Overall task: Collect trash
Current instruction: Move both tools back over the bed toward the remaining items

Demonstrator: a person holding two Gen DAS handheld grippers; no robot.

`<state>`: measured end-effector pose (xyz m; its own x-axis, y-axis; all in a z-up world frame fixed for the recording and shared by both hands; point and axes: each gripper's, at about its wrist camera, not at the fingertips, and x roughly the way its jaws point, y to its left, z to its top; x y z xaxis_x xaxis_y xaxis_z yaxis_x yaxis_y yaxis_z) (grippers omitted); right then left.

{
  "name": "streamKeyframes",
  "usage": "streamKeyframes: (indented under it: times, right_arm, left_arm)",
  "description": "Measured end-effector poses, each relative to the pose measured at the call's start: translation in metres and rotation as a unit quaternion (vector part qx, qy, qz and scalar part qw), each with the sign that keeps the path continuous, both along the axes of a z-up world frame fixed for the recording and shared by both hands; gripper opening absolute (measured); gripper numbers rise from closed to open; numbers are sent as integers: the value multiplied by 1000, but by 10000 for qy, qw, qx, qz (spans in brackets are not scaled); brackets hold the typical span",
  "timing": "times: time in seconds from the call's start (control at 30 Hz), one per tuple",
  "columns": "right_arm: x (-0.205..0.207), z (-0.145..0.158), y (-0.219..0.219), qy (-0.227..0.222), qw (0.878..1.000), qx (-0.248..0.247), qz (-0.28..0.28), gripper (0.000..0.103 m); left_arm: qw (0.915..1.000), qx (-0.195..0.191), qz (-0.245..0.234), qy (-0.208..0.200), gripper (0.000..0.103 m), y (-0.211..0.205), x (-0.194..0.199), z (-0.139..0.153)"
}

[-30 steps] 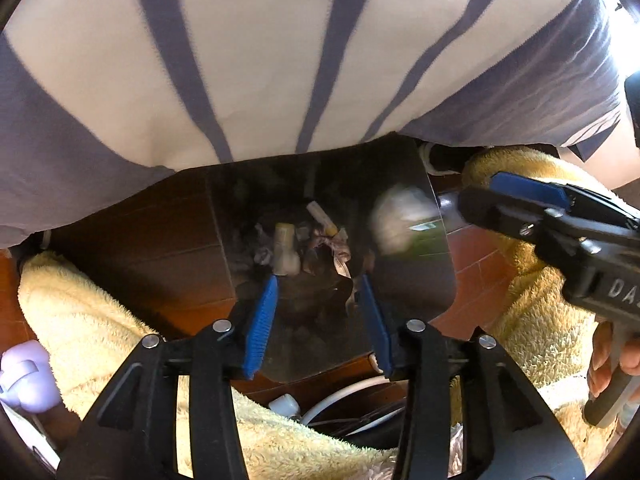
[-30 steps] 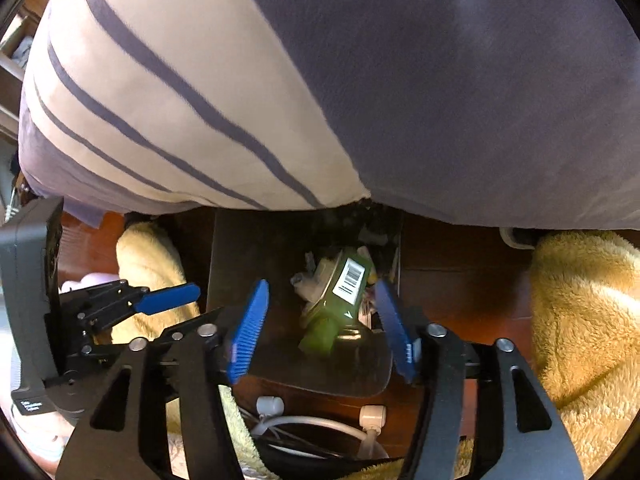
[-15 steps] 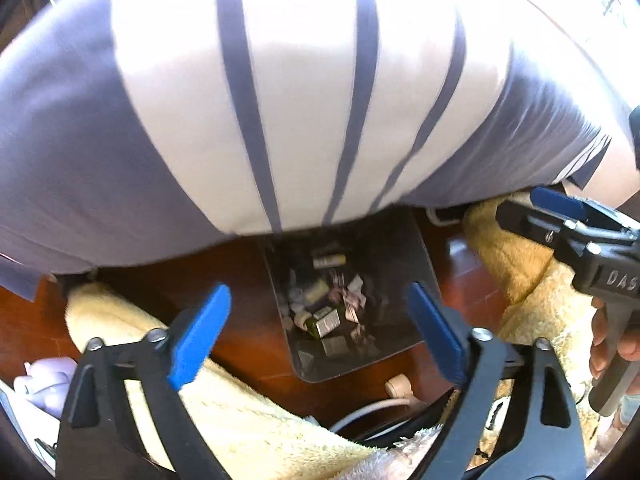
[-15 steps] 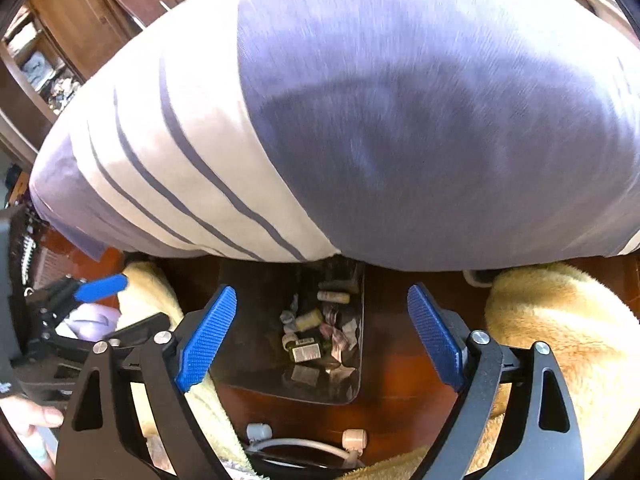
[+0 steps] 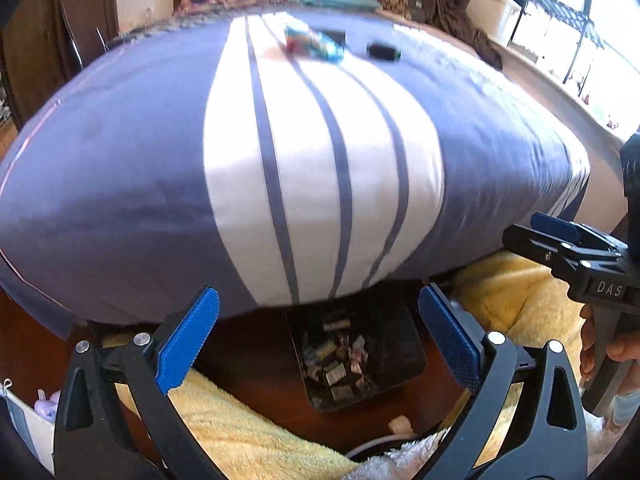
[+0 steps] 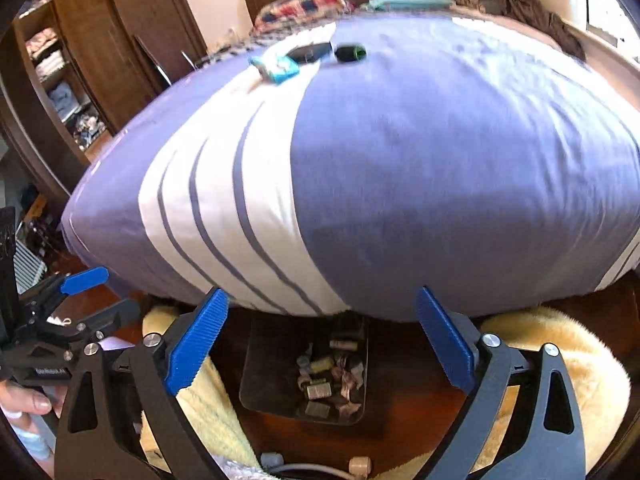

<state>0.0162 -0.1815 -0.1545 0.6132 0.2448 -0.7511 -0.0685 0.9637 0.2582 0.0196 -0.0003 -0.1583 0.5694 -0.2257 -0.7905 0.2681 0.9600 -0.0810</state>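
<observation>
two handheld grippers hover above the foot of a bed (image 5: 320,168), both pointing downward over a dark bin (image 5: 356,364) on the wooden floor (image 5: 248,356). the left gripper (image 5: 318,336) has its blue pads spread wide apart with nothing between them; its jaws have just been opening. the right gripper (image 6: 322,340) is likewise released, blue pads far apart and empty, and its jaws have also just been opening. in the left wrist view the right gripper shows at the right edge, gripped by a hand (image 5: 604,356). in the right wrist view the left gripper appears at the left edge, with fingers (image 6: 28,400) curled round its handle.

the bin sits on the floor just under the end of the bed, between two pieces of fluffy yellow fabric (image 6: 556,364). inside it lies a heap of trash (image 6: 330,376): small crumpled wrappers and little bottles or tubes, too small to tell apart.

the bed is covered by a purple-blue bedspread with a broad white band crossed by thin dark stripes. far up on the bed, well away from the grippers, lie more items: a bright blue packet (image 6: 276,66), a flat black object (image 6: 310,50) just beside it, and a small dark cylinder (image 6: 350,52) with a green end. a white cable (image 6: 316,468) with plugs lies on the floor near the bottom of the frame. wooden wardrobe shelves (image 6: 60,80) stand at the left.
</observation>
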Motion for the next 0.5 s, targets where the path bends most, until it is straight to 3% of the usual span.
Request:
streamKeyframes:
  times: [0.23,0.5]
  right_arm:
    - [19,22,-7,-244,9994,-237,-110,96]
    - [62,39,-19,-421,9980,-420,-226,96]
  left_arm:
    - [9994,35,89,-347,95,7,18,26]
    - [9986,79,240,-472,95,14,68,34]
